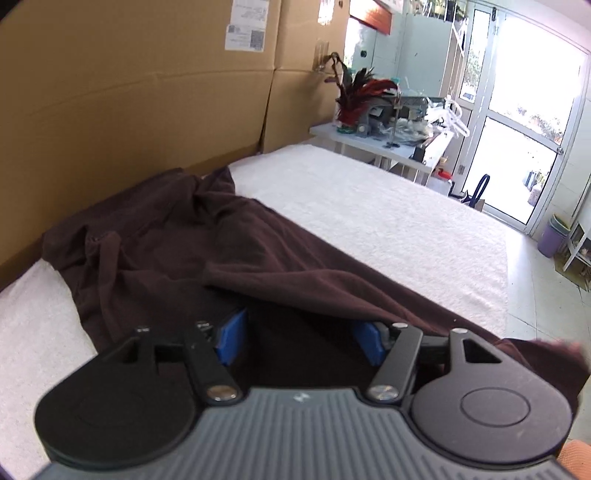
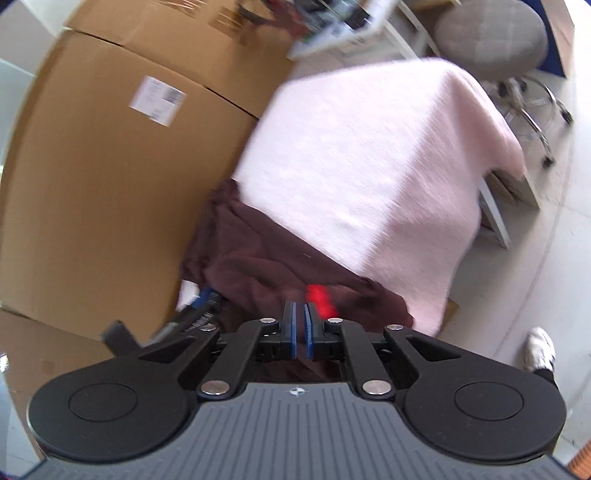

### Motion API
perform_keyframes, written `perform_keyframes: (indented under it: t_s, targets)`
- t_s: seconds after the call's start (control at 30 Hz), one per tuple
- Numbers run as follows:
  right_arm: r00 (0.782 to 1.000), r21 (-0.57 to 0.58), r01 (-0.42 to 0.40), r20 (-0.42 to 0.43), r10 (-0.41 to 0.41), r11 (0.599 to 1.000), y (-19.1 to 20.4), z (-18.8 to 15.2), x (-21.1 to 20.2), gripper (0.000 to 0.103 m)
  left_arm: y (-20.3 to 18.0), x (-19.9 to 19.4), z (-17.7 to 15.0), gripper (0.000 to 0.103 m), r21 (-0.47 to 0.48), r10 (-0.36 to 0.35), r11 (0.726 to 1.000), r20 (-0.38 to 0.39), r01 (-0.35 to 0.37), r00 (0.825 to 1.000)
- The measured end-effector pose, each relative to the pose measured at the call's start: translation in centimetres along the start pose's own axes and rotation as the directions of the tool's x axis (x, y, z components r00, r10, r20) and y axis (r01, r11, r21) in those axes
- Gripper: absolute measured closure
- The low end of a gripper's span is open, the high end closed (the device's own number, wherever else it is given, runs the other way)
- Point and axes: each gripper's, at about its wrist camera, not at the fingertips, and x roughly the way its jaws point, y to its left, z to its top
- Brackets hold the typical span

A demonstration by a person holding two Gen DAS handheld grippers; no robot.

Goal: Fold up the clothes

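A dark maroon garment [image 1: 177, 236] lies crumpled on the white fleece-covered table [image 1: 369, 206], against the cardboard boxes. My left gripper [image 1: 301, 332] is open, its blue pads [image 1: 231, 341] wide apart, and a fold of the garment drapes over the fingertips and hides them. In the right wrist view the garment [image 2: 258, 258] hangs over the table's near corner. My right gripper [image 2: 300, 317] is shut, pads nearly touching, with the garment's edge at its tips; a red patch [image 2: 319, 295] shows just beyond. The left gripper [image 2: 199, 306] shows at the left under the cloth.
Large cardboard boxes [image 1: 129, 92] wall the table's far side. A cluttered white side table [image 1: 388, 144] and glass door [image 1: 524, 129] stand beyond. A grey stool [image 2: 491, 33] and a white shoe [image 2: 541, 349] are on the floor to the right.
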Motion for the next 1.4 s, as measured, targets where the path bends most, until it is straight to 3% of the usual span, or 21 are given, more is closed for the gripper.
perform_keyframes:
  t_s: [0.1, 0.13, 0.17, 0.27, 0.3, 0.4, 0.57, 0.63, 0.7, 0.83, 0.93, 1.1, 1.17, 1.2, 1.23, 1.27, 1.3, 1.37, 1.4]
  targets:
    - [1.0, -0.062, -0.025, 0.011, 0.025, 0.998, 0.6, -0.2, -1.0, 0.096, 0.0, -0.9, -0.5, 0.034, -0.003, -0.016, 1.0, -0.012, 0.016, 1.0]
    - [1.0, -0.092, 0.004, -0.005, -0.004, 0.996, 0.6, -0.4, -0.8, 0.095, -0.1, -1.1, -0.6, 0.034, -0.004, -0.021, 1.0, -0.016, 0.021, 1.0]
    - [0.998, -0.123, 0.062, -0.021, -0.065, 0.99, 0.5, -0.6, -0.3, 0.091, -0.1, -1.4, -0.8, 0.034, -0.006, -0.027, 1.0, -0.019, 0.026, 0.999]
    - [0.973, -0.222, 0.203, -0.067, -0.223, 0.954, -1.4, -1.6, 2.3, 0.065, 0.0, -2.5, -1.5, 0.034, -0.001, -0.05, 0.999, -0.039, 0.05, 0.998]
    - [0.962, -0.247, 0.232, -0.088, -0.26, 0.941, -2.3, -2.0, 3.6, 0.062, -0.1, -2.9, -1.7, 0.034, 0.002, -0.054, 0.999, -0.047, 0.054, 0.997]
    - [0.941, -0.313, 0.256, -0.137, -0.31, 0.914, -4.3, -2.6, 7.1, 0.061, -0.2, -4.1, -2.4, 0.034, 0.013, -0.067, 0.998, -0.071, 0.069, 0.995]
    - [0.934, -0.381, 0.219, -0.183, -0.306, 0.898, -5.2, -3.0, 11.4, 0.061, -0.8, -4.8, -2.0, 0.031, 0.002, -0.096, 0.995, -0.08, 0.097, 0.992]
    - [0.931, -0.362, 0.186, -0.233, -0.283, 0.913, -5.7, -2.9, 12.5, 0.07, -1.0, -4.9, -1.9, 0.029, 0.003, -0.106, 0.994, -0.075, 0.106, 0.992]
    - [0.932, -0.365, 0.15, -0.257, -0.254, 0.919, -5.1, -2.7, 11.9, 0.101, -1.1, -5.0, -1.8, 0.029, -0.002, -0.112, 0.994, -0.071, 0.112, 0.991]
    - [0.953, -0.397, 0.075, -0.241, -0.183, 0.915, -2.1, -2.1, 8.0, 0.101, -1.0, -5.2, -1.9, 0.029, -0.023, -0.132, 0.991, -0.049, 0.131, 0.99]
    - [0.964, -0.413, 0.092, -0.191, -0.185, 0.906, -1.2, -1.6, 5.3, 0.101, -1.3, -4.9, -1.9, 0.028, -0.027, -0.152, 0.988, -0.036, 0.151, 0.988]
    - [0.918, -0.441, 0.254, -0.171, -0.358, 0.861, -3.5, -1.8, 6.9, 0.1, -2.0, -4.2, -1.0, 0.028, 0.006, -0.191, 0.982, -0.022, 0.191, 0.981]
    - [0.929, -0.426, 0.245, -0.154, -0.337, 0.871, -3.2, -1.4, 7.1, 0.093, -2.1, -4.2, -0.6, 0.027, 0.031, -0.207, 0.978, -0.007, 0.208, 0.978]
    - [0.934, -0.418, 0.241, -0.145, -0.326, 0.876, -3.0, -1.2, 7.2, 0.082, -2.1, -4.1, -0.4, 0.026, 0.031, -0.213, 0.977, -0.007, 0.213, 0.977]
    - [0.939, -0.411, 0.236, -0.136, -0.315, 0.881, -2.8, -1.1, 7.4, 0.068, -2.1, -4.0, -0.3, 0.025, 0.026, -0.217, 0.976, -0.007, 0.217, 0.976]
    - [0.94, -0.412, 0.226, -0.146, -0.308, 0.883, -2.7, -1.0, 7.9, 0.037, -2.1, -3.9, -0.2, 0.025, 0.02, -0.219, 0.975, -0.006, 0.22, 0.976]
    - [0.936, -0.42, 0.21, -0.174, -0.305, 0.883, -2.8, -0.9, 9.0, 0.026, -2.1, -3.9, -0.2, 0.025, 0.014, -0.221, 0.975, -0.002, 0.221, 0.975]
    - [0.926, -0.435, 0.178, -0.23, -0.3, 0.883, -2.8, -0.9, 11.1, 0.037, -2.0, -3.9, -0.1, 0.025, 0.005, -0.222, 0.975, 0.004, 0.222, 0.975]
    - [0.919, -0.442, 0.162, -0.258, -0.298, 0.882, -2.9, -0.9, 12.2, 0.05, -2.0, -4.0, -0.2, 0.025, 0.008, -0.218, 0.976, 0.007, 0.218, 0.976]
